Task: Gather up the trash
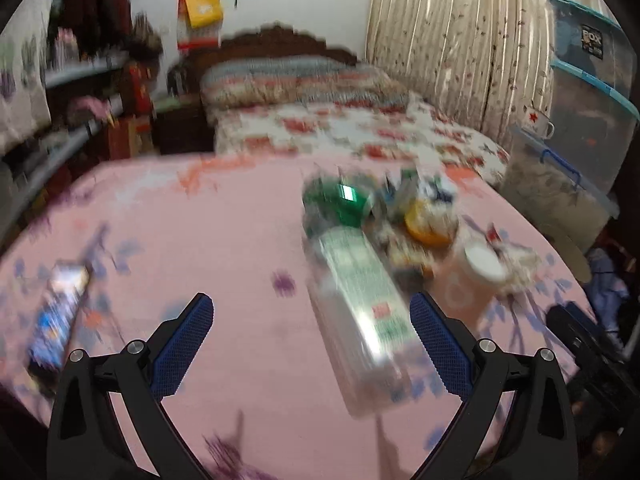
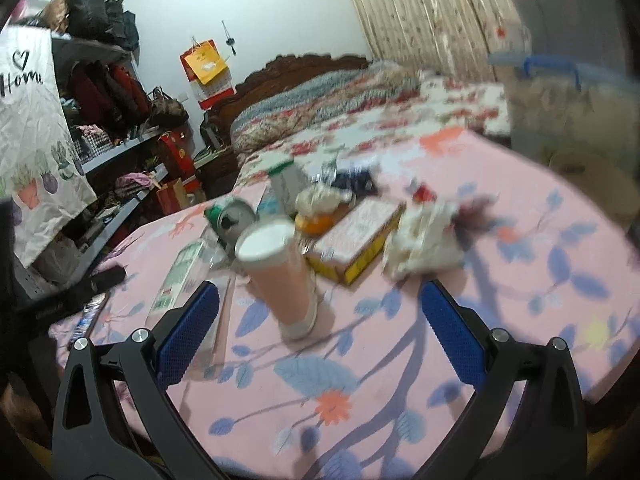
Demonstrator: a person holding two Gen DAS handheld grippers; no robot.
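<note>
Both the left gripper (image 1: 312, 336) and right gripper (image 2: 320, 320) gape wide, empty, the clear plastic bottle (image 1: 356, 320) and pink paper cup (image 2: 280, 272) lying just ahead, apparently awaiting pickup.

A pink floral table (image 2: 520, 280) carries a plastic bottle (image 1: 356, 312), cup (image 2: 280, 272) and carton (image 2: 356, 236).

a white wall (image 2: 240, 8) stood behind a bed (image 1: 320, 120) with a carved dark wooden headboard (image 1: 280, 38) and floral bedding. striped patterned curtains (image 1: 452, 40) hung to its right. shelves (image 2: 116, 144) packed with clothes and bags lined the left side. clear storage bins (image 1: 588, 92) were stacked at right.
</note>
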